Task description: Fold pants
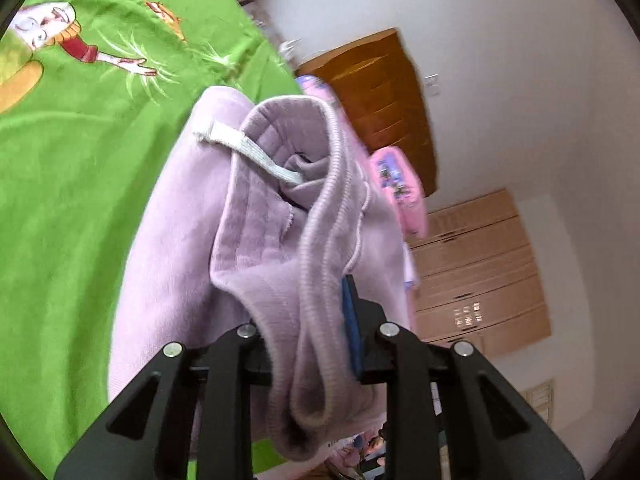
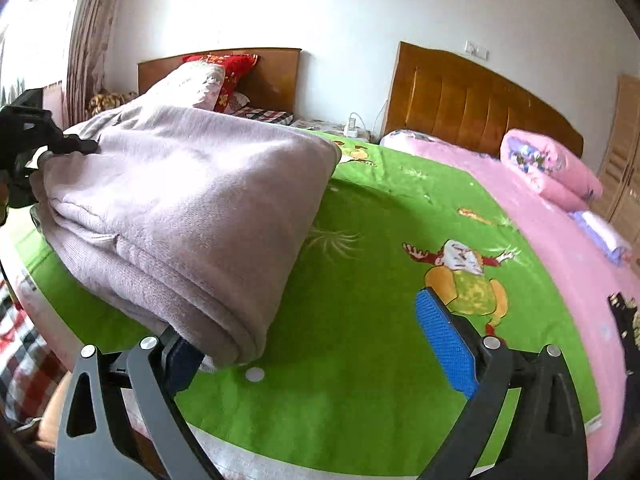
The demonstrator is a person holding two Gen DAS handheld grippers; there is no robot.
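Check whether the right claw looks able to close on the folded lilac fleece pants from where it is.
Probably not yet: the right claw stands open with the folded lilac fleece pants draped over one finger, not between both.

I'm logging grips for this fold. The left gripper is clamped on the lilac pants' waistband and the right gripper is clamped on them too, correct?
Not quite. The left gripper does clamp the lilac pants, but the right wrist view shows the right gripper open.
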